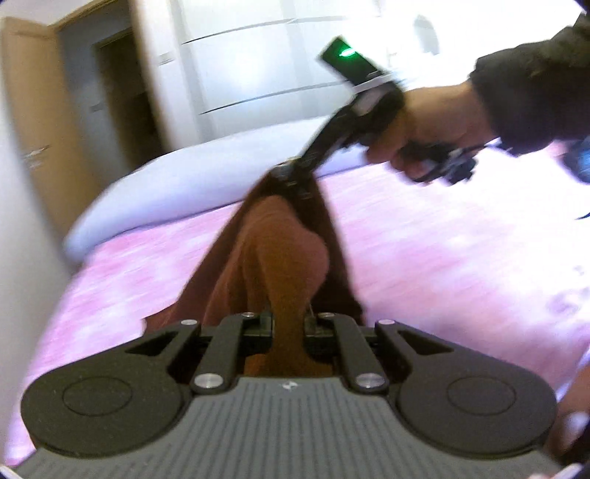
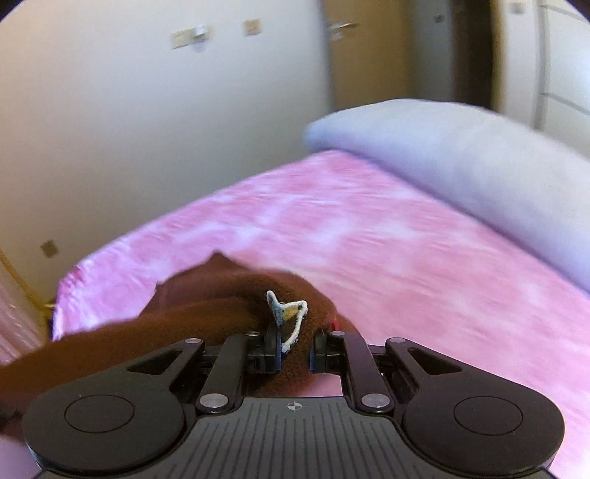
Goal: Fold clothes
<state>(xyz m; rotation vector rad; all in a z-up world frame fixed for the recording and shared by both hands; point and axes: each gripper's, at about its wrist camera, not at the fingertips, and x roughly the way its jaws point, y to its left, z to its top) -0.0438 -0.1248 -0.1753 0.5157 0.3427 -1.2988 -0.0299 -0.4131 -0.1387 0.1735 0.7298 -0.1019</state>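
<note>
left wrist view: left gripper (image 1: pixel 288 324) is seen pinched on a brown garment (image 1: pixel 273 250), cloth bunched between the two near-closed fingers and running forward from them. the garment is held stretched above a pink bedspread (image 1: pixel 424 258), its far end gripped by the right gripper (image 1: pixel 295 177), whose fingertips are buried in the cloth. that gripper is held by a hand (image 1: pixel 424 125) coming out of a dark sleeve (image 1: pixel 534 81) at upper right; a green light (image 1: pixel 344 53) is lit on its top. fabric hangs in folds between the two grippers; whether its lowest part touches the bed cannot be told. a pale lilac pillow (image 1: pixel 177 184) lies at the far edge of the bed. white wardrobe panels (image 1: pixel 265 66) are seen behind it, and a wooden door (image 1: pixel 33 121) at left. heavy motion blur on the background.

right wrist view: right gripper (image 2: pixel 295 346) is clamped on the same brown garment (image 2: pixel 206 306), a thick wad of cloth filling the narrow gap between the fingers. a small white loop with a bluish tag (image 2: pixel 285 313) sticks up from the cloth right at the fingers. the garment trails off to the lower left, out of frame. the pink bedspread (image 2: pixel 368 239) is seen below and ahead, the lilac pillow (image 2: pixel 461 158) at upper right, a plain wall (image 2: pixel 147 110) behind with switch plates (image 2: pixel 191 35) mounted high, and a wooden door (image 2: pixel 368 55) at top right. the left gripper is not seen in this view.
</note>
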